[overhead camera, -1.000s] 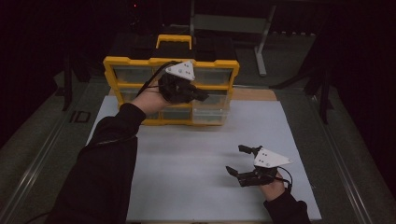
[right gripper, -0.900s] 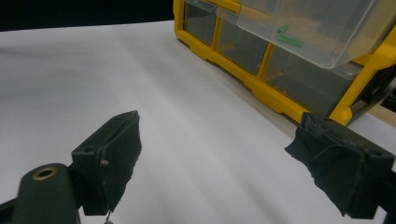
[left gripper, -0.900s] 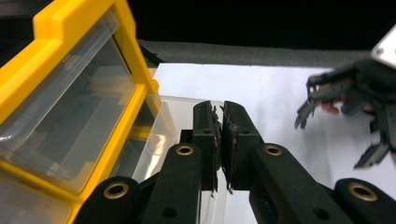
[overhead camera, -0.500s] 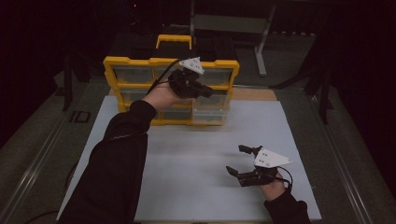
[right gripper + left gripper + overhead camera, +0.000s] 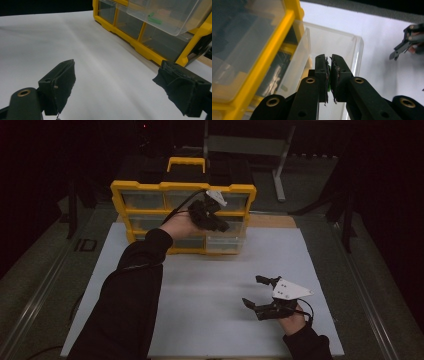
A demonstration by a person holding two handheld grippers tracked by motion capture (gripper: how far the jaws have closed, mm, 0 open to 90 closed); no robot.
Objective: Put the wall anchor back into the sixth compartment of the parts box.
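Green small item point(image 5: 328, 75) sits pinched between the nearly closed jaws of the left tongs point(image 5: 329, 58), held over a clear plastic drawer point(image 5: 332, 47) pulled out from a yellow organizer cabinet point(image 5: 182, 215). Nearest the person, by the desk's point(image 5: 210, 285) front right corner, the right tongs point(image 5: 263, 293) rest with jaws spread wide, holding nothing. Farther back, the cabinet stands at the far edge of the white desk surface, left of centre.
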